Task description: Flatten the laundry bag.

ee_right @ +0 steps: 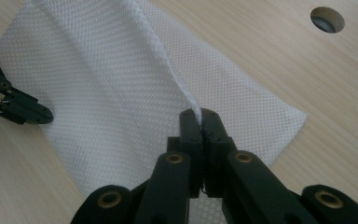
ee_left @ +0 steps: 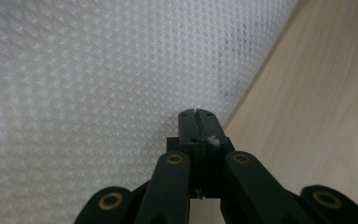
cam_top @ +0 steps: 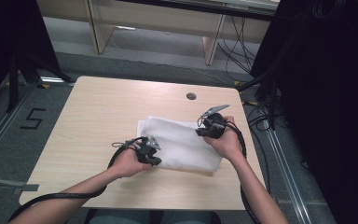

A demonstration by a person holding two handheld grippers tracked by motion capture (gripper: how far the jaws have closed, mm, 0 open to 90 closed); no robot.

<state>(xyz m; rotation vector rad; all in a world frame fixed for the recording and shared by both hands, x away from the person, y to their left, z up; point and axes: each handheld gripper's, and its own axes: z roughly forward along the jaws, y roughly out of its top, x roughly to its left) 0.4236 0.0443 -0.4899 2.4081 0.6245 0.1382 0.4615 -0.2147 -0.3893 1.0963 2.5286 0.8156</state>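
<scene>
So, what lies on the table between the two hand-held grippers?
Only the white mesh cloth spans from the left hand-held gripper to the right hand-held gripper, each shut on an edge; the high view shows it.

Our right tool [ee_right: 201, 122] has its jaws closed on an edge of the white mesh cloth [ee_right: 112, 93], lifting a ridge of it off the wooden counter [ee_right: 335, 93]. Our left tool [ee_right: 37, 113] pinches the cloth's far corner. A round hole [ee_right: 327, 19] sits in the counter beyond.

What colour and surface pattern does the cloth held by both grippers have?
White cloth, with a fine dotted mesh weave all over; clearest in the left gripper view.
</scene>
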